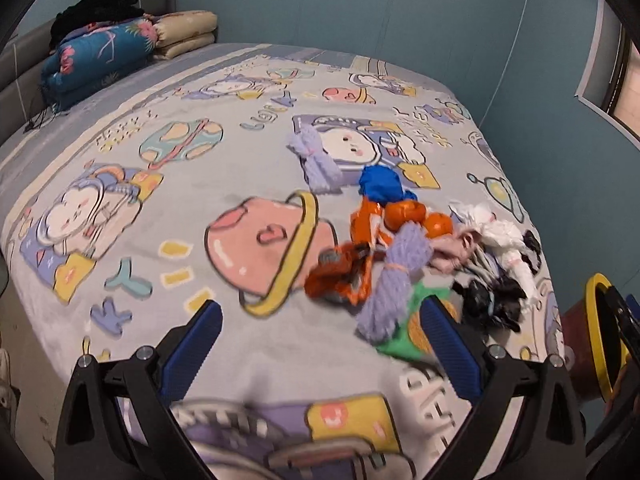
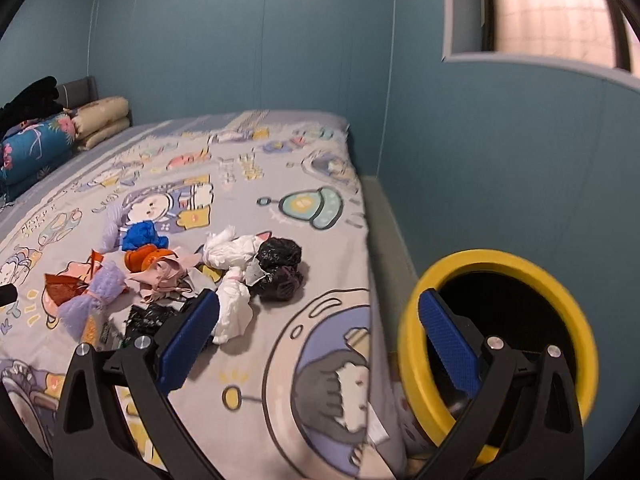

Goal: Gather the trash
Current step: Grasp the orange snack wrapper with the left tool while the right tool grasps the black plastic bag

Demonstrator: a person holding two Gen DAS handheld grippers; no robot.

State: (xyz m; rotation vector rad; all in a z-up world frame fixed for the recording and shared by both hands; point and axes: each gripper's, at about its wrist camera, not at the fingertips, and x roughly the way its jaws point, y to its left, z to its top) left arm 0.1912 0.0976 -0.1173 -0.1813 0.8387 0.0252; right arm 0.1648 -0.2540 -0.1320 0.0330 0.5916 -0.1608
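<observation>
A: Status of the left gripper [image 1: 320,344] and right gripper [image 2: 320,334]?

B: Both spread wide, empty. The trash pile [image 1: 404,248] lies ahead-right of the left one; the purple bundle [image 1: 390,280] is probably nearest, long axis pointing away. The bin [image 2: 496,344] stands bedside, right.

Black-framed tongs [image 1: 320,344], blue ribbed pads [image 2: 188,340] (silver screws)

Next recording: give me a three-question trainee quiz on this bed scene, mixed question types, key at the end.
1. True or false: the left tongs hold a wrapper.
2. What colour is the rim of the bin beside the bed?
3. Which lies nearest the bin: A) blue bag, B) black bags, C) orange wrapper?

Key: 1 false, both the left and the right tongs are open and empty; 2 yellow; 3 B.
</observation>
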